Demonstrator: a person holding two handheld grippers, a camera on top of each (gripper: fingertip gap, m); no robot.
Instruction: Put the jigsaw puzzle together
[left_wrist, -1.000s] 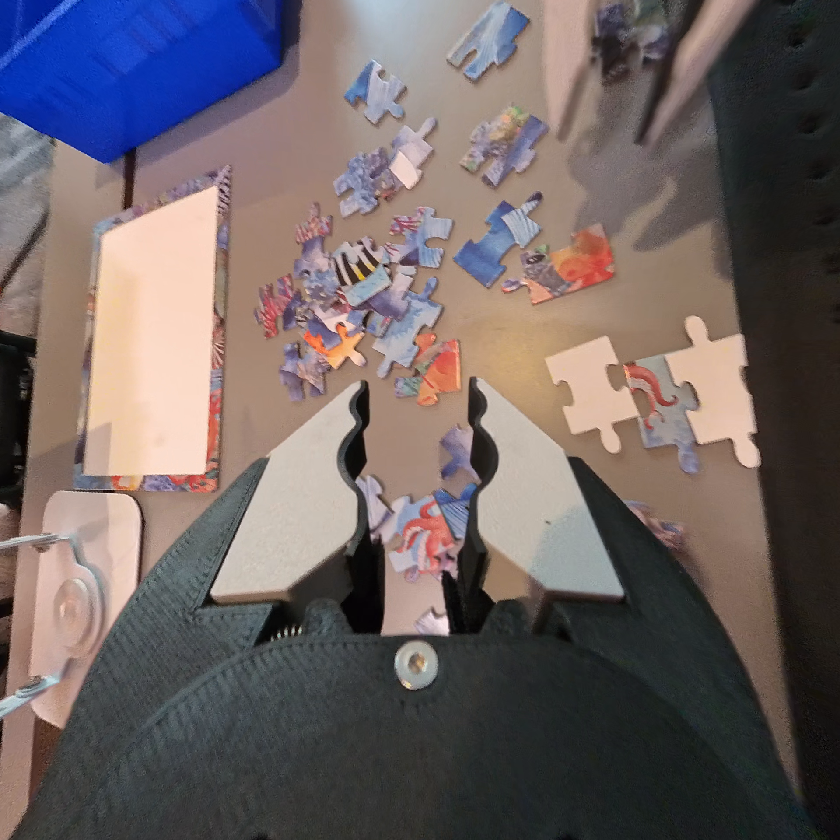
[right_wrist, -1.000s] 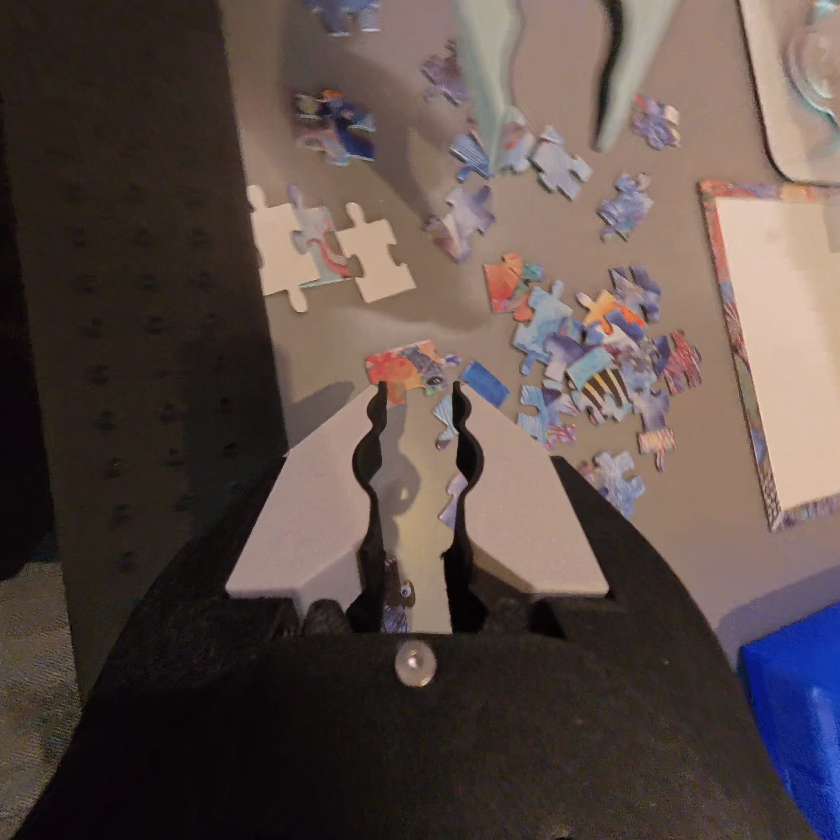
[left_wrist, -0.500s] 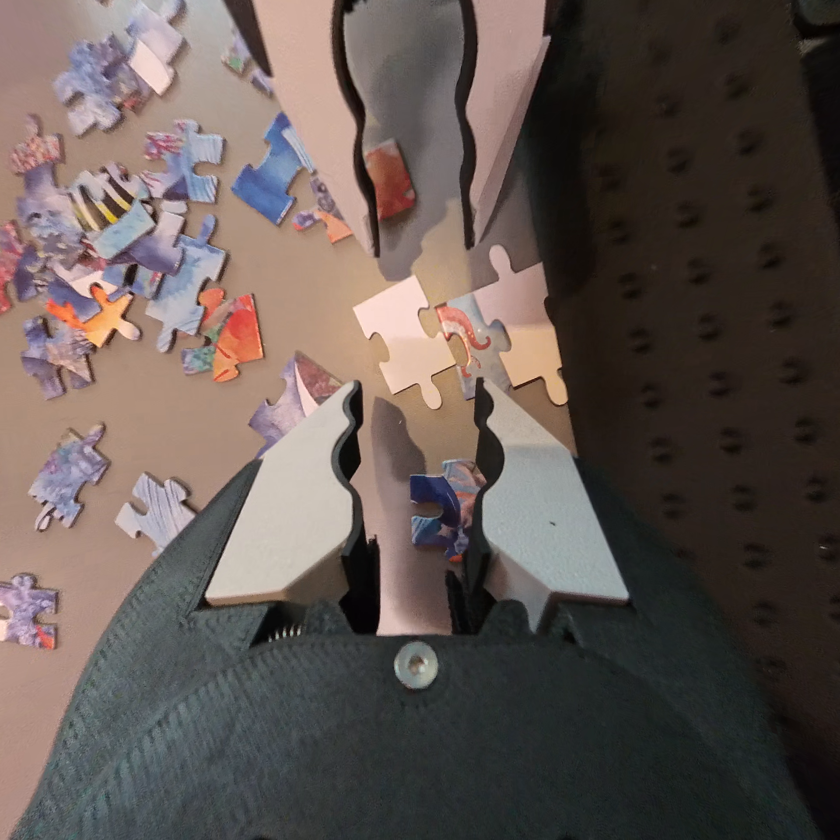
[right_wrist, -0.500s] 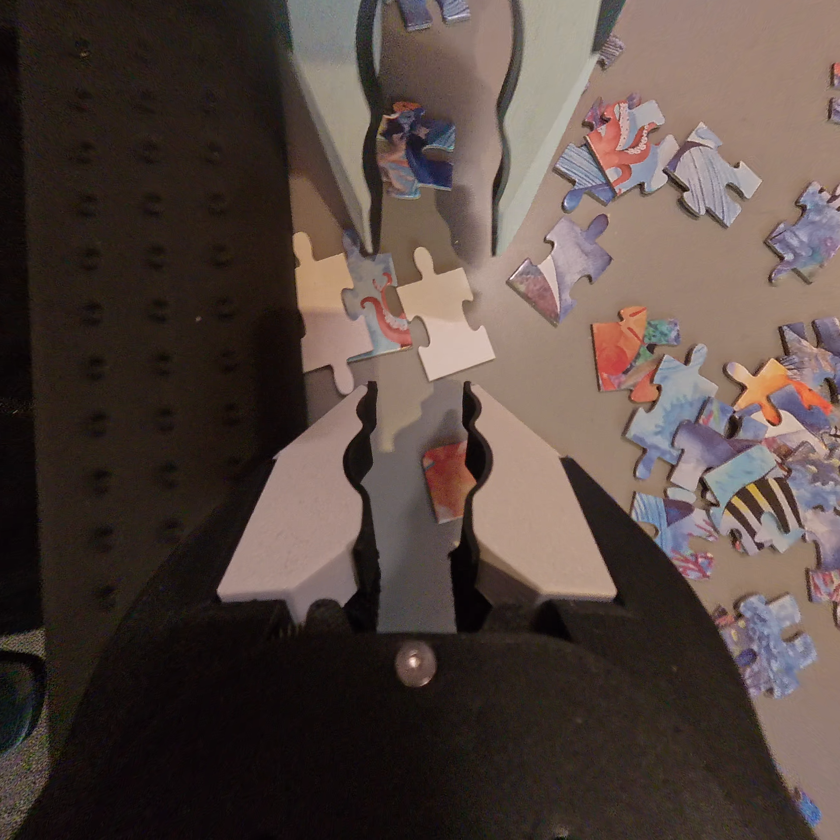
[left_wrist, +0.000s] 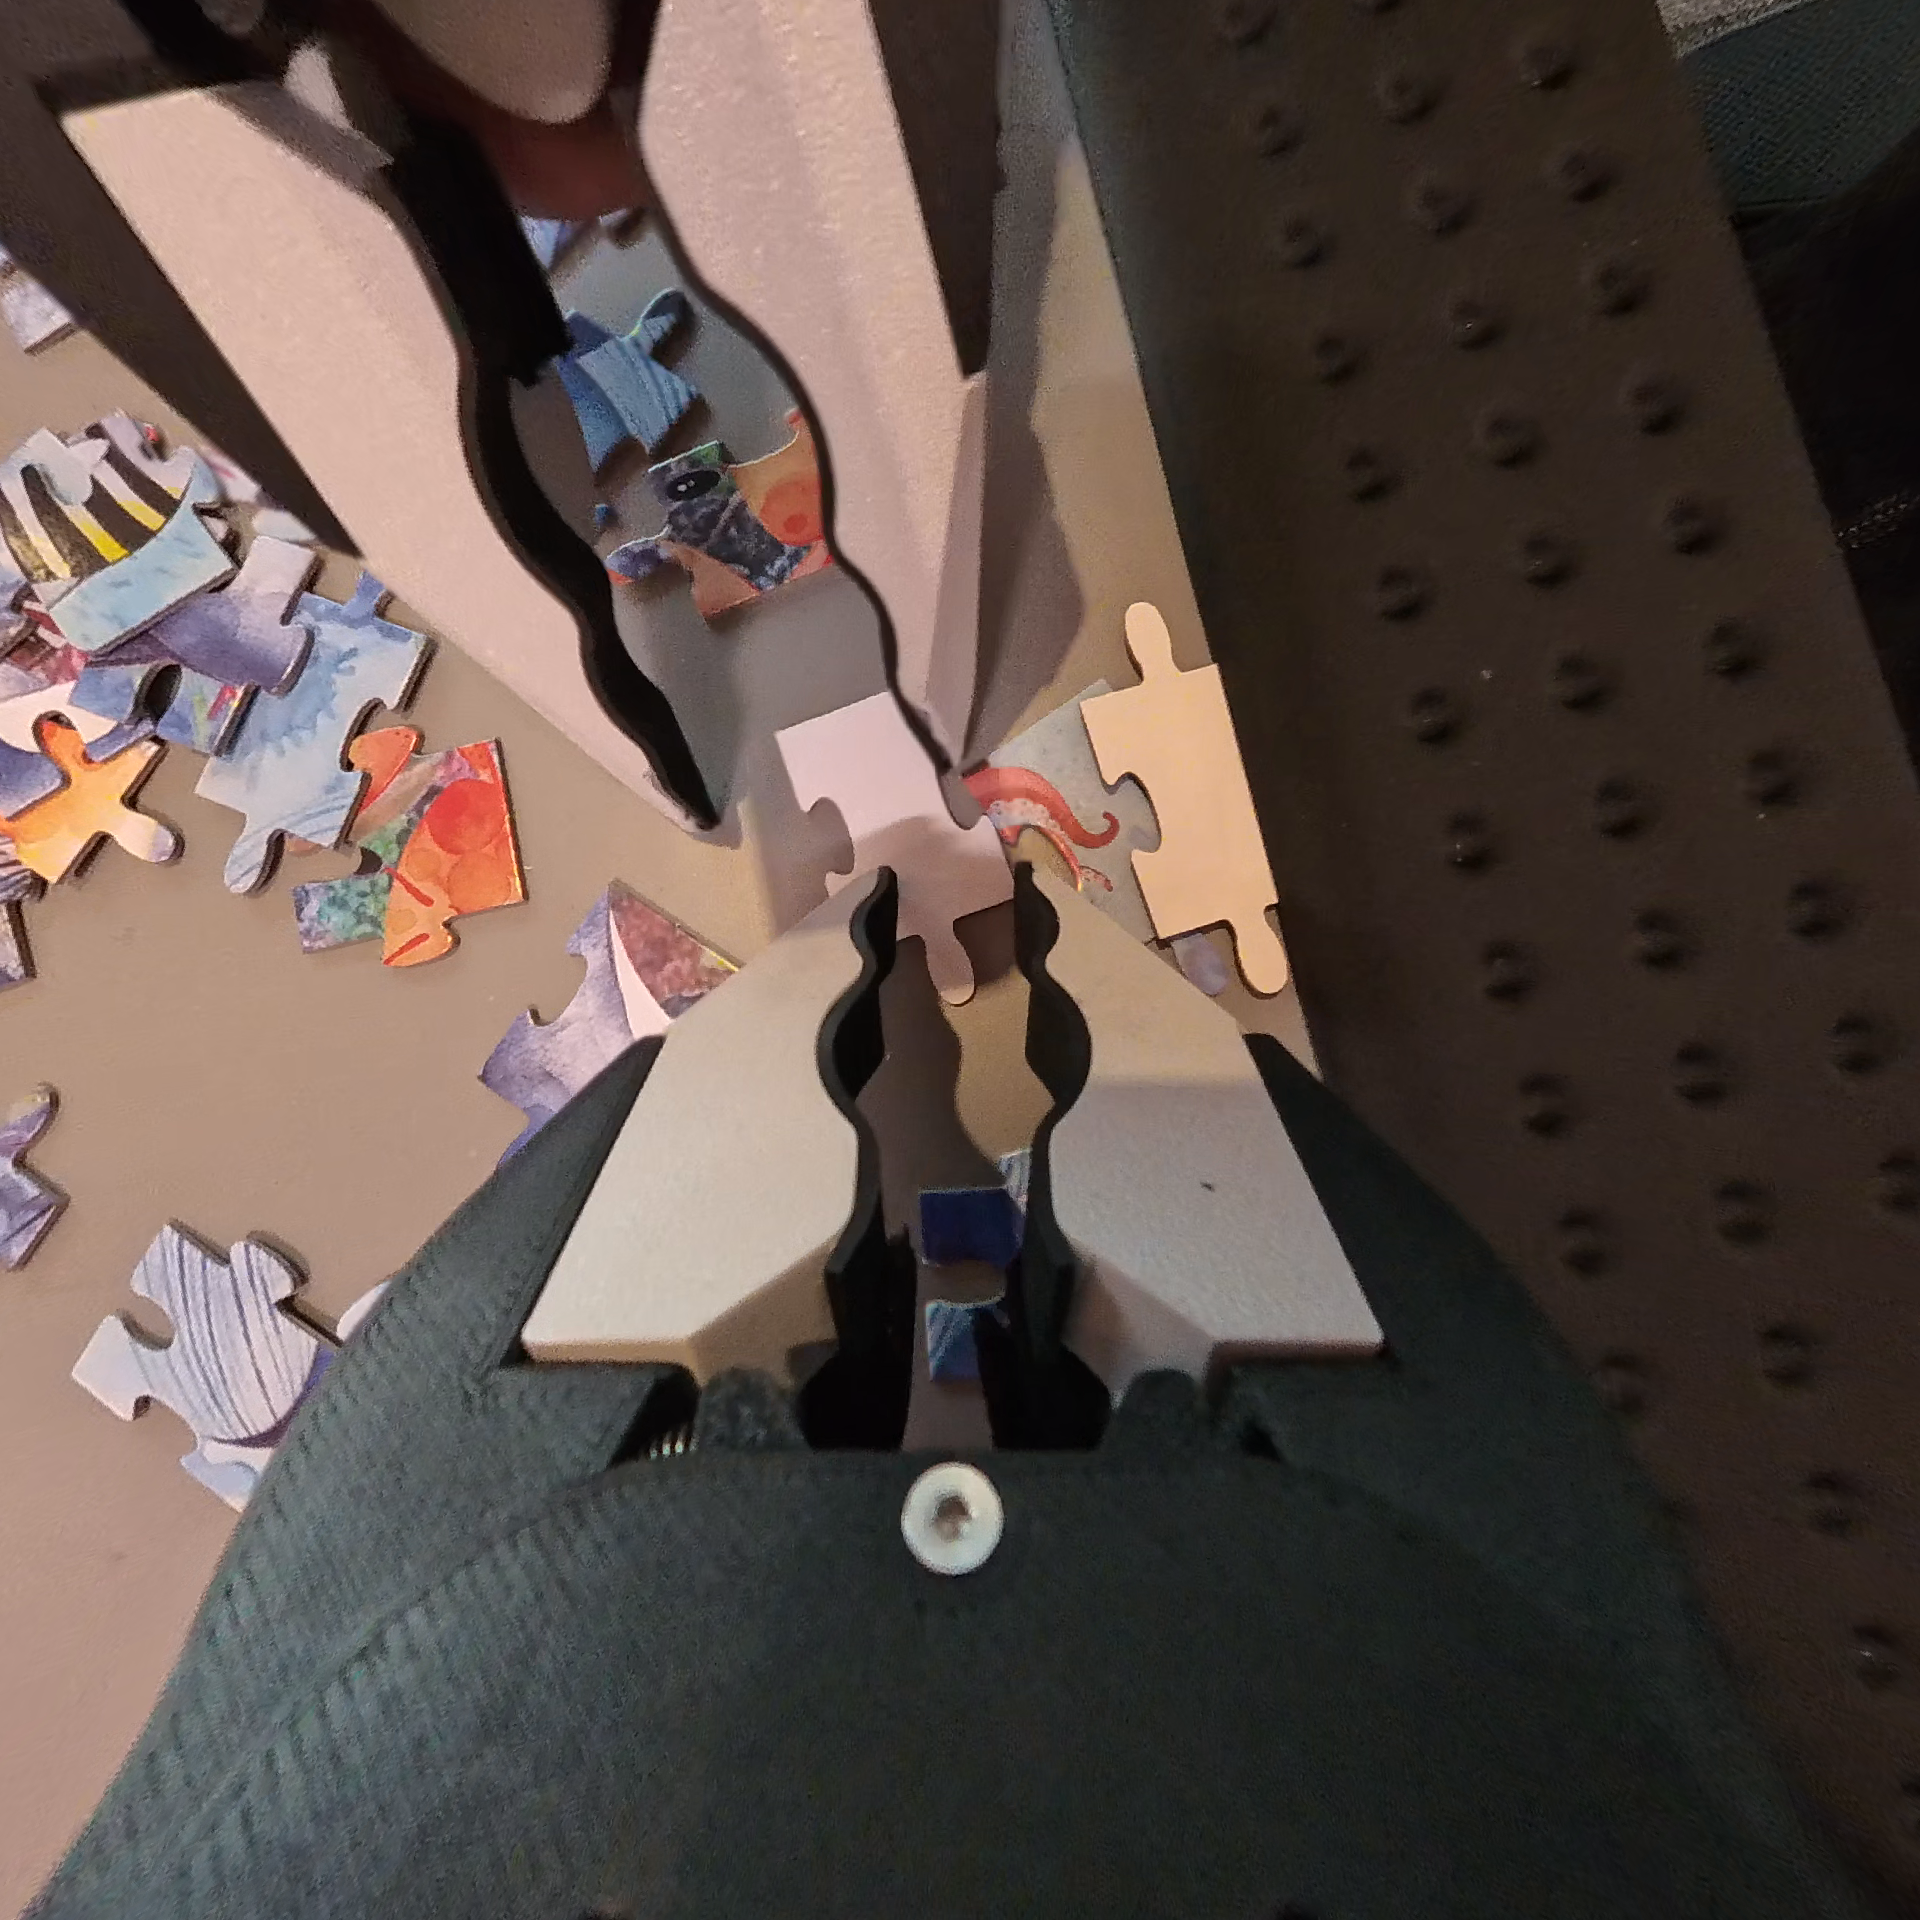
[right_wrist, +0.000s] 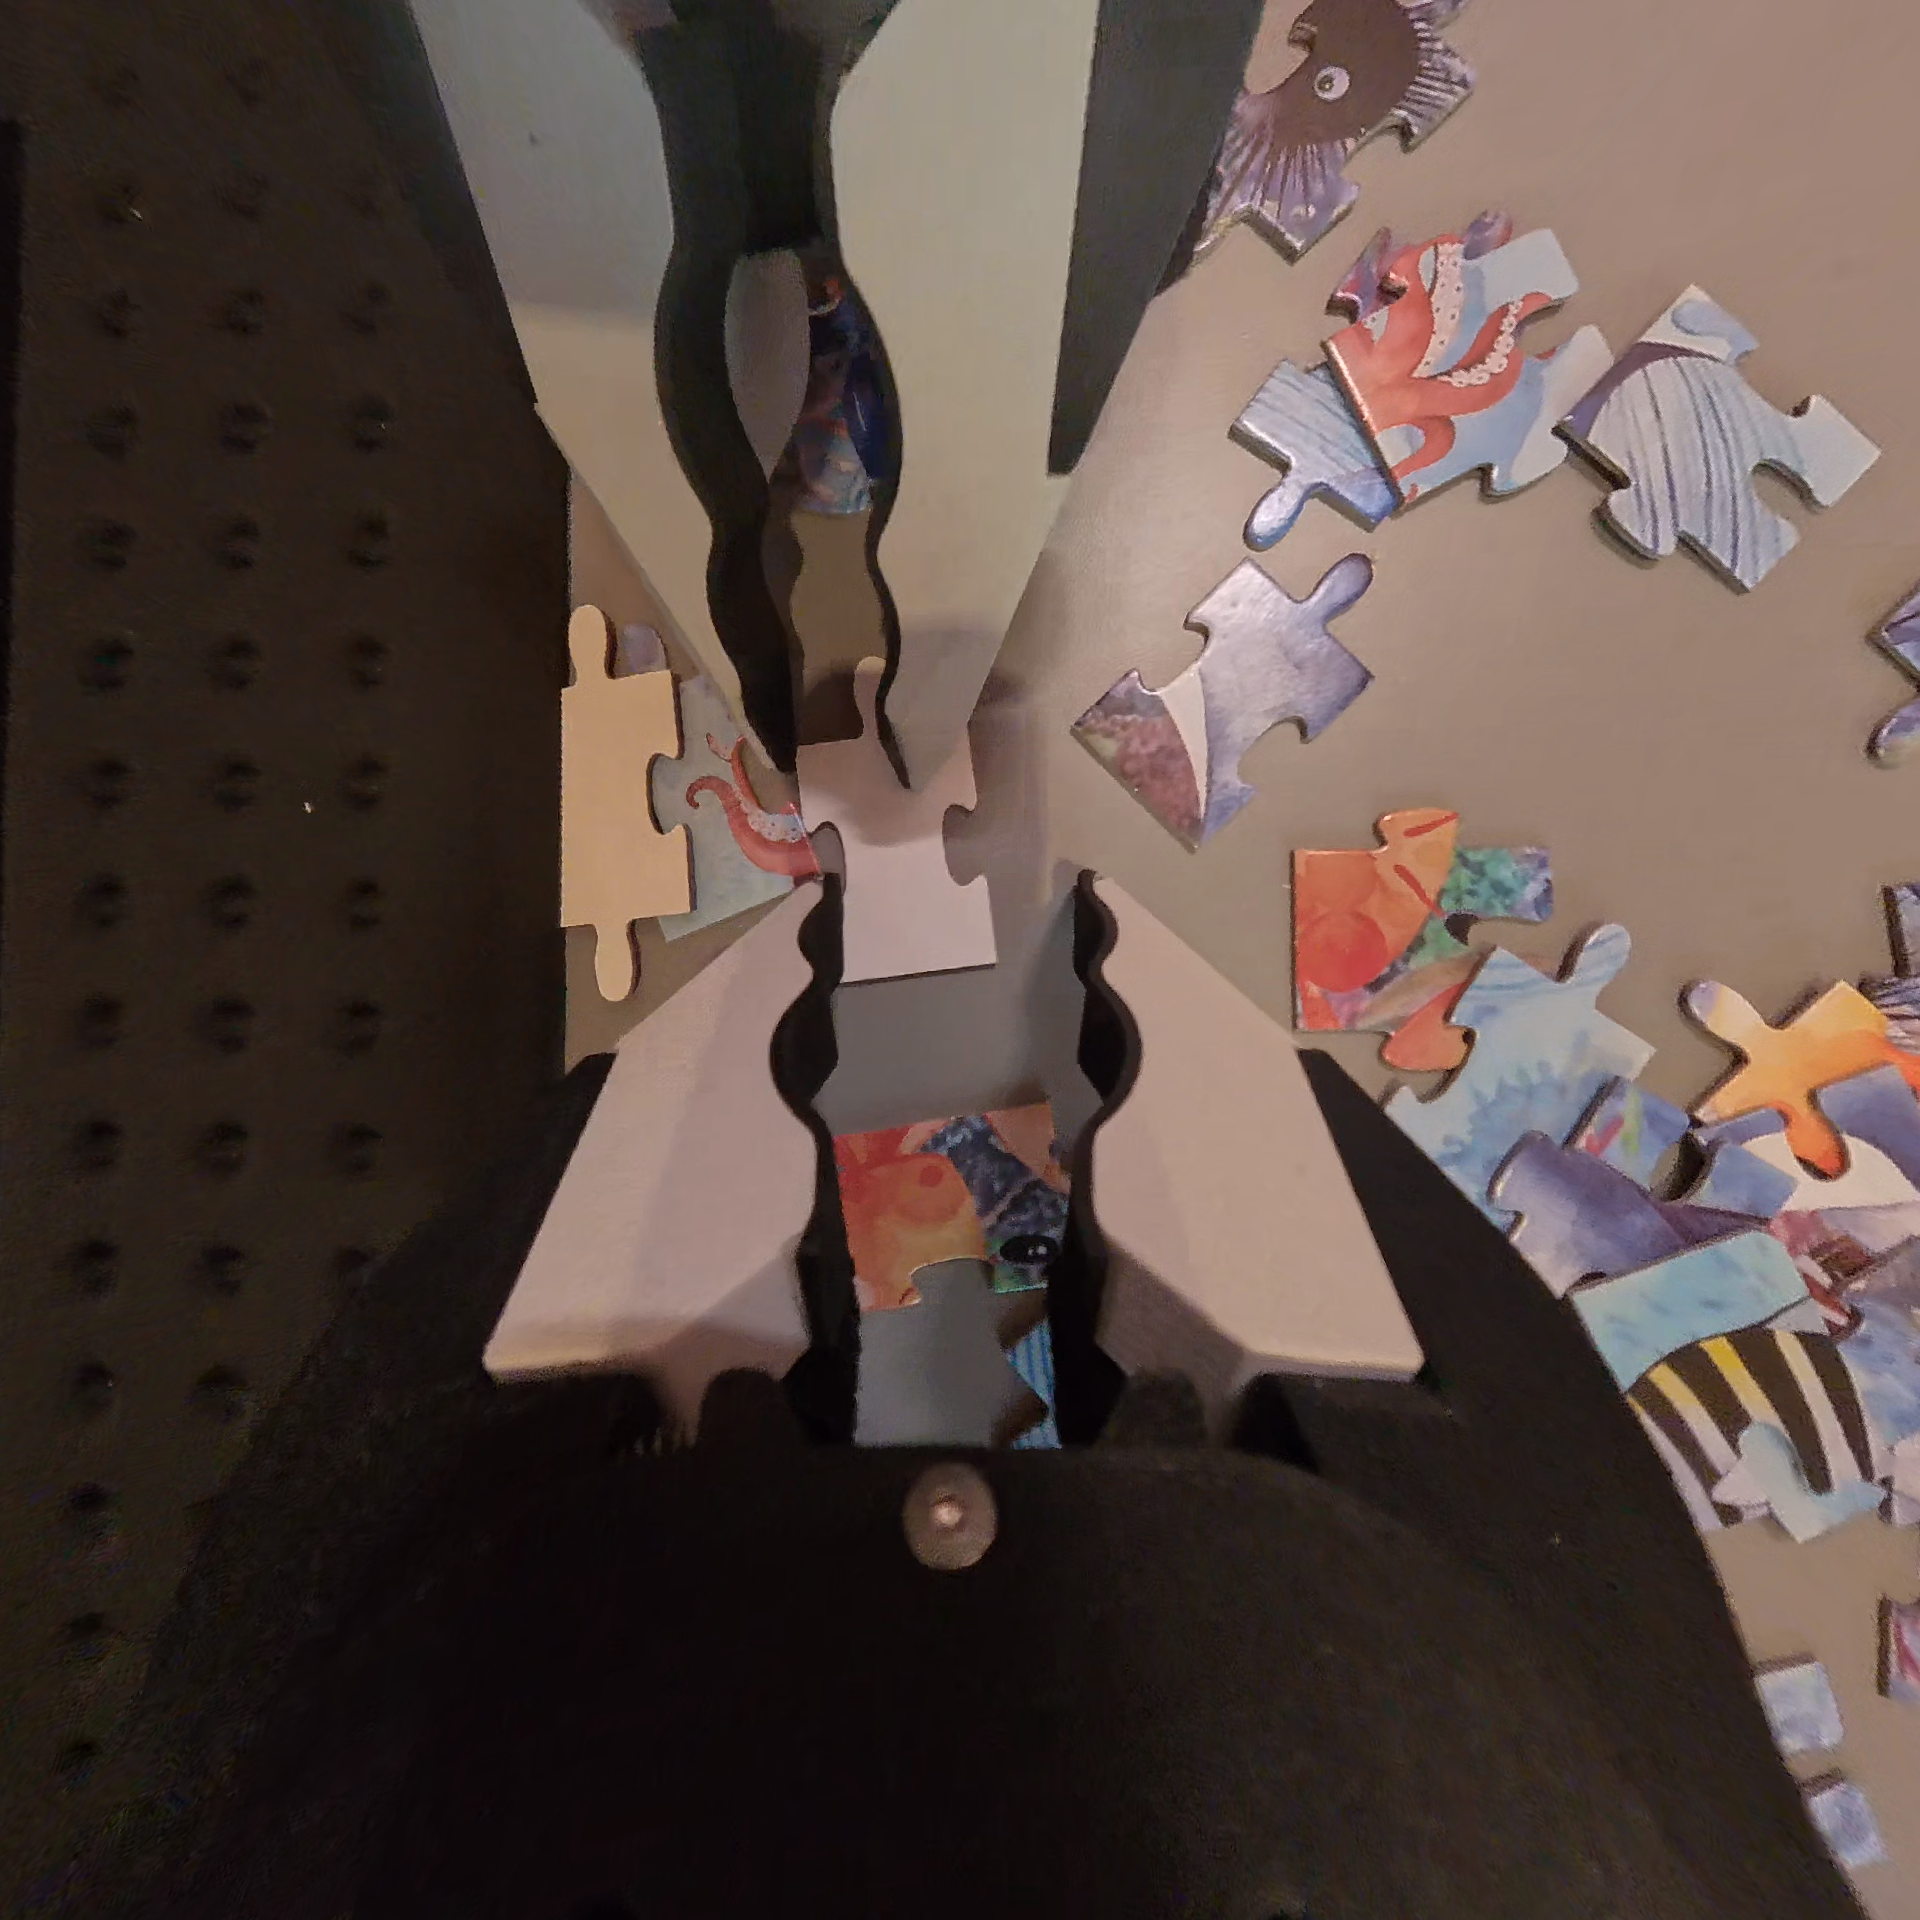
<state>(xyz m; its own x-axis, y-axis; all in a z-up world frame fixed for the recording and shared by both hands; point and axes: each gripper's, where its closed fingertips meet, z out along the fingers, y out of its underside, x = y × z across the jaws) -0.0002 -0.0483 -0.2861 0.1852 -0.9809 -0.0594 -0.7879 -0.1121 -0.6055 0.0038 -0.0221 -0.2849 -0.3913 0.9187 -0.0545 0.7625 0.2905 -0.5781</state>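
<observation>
Below, on the grey tabletop (right_wrist: 1143, 623), three joined pieces (right_wrist: 727, 810) lie beside a dark dimpled panel (right_wrist: 260, 727): two blank-side up, the middle one showing an orange tentacle. Both grippers hover over the white piece (right_wrist: 904, 904), tips nearly meeting. The left gripper (left_wrist: 951, 883) enters at 6 o'clock in its own view, jaws apart and empty; the right gripper (right_wrist: 951, 883) likewise has its jaws apart, holding nothing. Loose pieces (right_wrist: 1558, 1091) spread toward 3 o'clock in the right wrist view.
</observation>
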